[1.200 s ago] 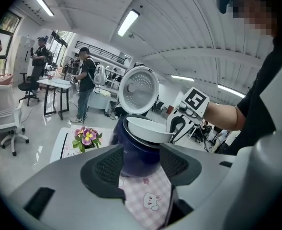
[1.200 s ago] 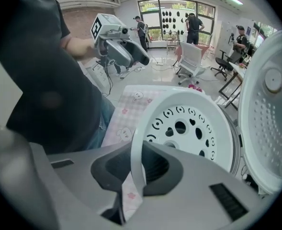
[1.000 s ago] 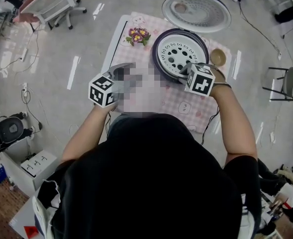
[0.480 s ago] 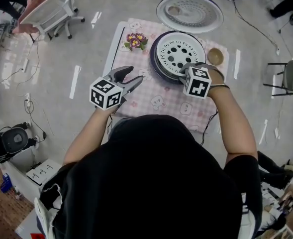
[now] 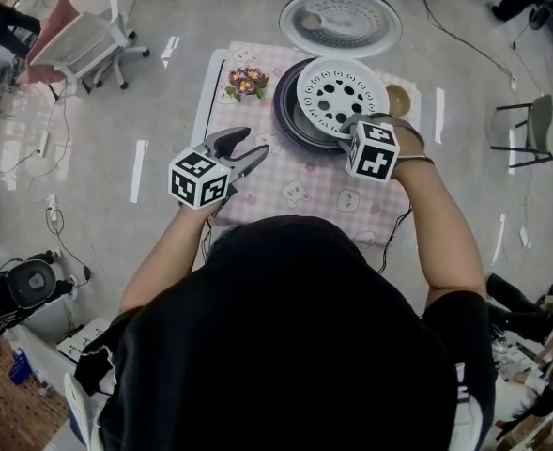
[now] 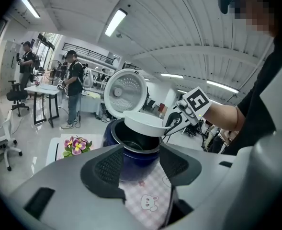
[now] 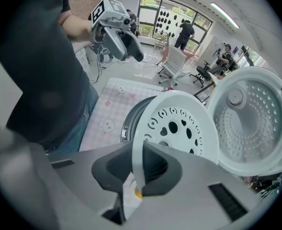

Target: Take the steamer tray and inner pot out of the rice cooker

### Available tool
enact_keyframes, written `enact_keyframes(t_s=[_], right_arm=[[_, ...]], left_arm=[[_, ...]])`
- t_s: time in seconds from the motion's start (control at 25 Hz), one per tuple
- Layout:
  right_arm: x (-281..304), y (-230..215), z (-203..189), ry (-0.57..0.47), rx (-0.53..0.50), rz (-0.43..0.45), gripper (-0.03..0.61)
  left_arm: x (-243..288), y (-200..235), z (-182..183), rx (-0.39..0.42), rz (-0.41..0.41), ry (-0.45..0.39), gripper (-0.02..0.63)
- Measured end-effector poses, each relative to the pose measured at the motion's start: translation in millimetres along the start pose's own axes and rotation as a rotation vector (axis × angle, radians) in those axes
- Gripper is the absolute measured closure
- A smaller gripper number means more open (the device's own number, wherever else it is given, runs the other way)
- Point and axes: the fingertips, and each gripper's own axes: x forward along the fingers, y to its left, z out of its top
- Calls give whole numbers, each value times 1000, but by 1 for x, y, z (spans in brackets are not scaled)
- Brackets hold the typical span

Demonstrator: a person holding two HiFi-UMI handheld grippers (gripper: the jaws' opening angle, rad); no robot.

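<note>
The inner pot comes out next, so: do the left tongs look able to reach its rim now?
Probably yes. The left tongs stand open and empty facing the inner pot, whose near rim shows below the steamer tray that the right tongs hold tilted up; only checked cloth lies between.

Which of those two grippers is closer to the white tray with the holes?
Right. The right gripper is clamped on the steamer tray rim; the left gripper hovers open over the tablecloth, clear of it.

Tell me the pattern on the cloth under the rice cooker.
Pink gingham cloth with bunny prints; left gripper view.
</note>
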Motion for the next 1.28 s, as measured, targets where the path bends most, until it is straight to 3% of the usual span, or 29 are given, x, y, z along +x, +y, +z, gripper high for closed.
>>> enact_keyframes(t_s=[0.76,1.28], right_arm=[[-48,21,-104,73,276,-106,546],[-50,63,-179,109,495,-113,546]], left_arm=[[52,-47,19,98,-162,54,359],[84,-76,20,169,-261,115,360]])
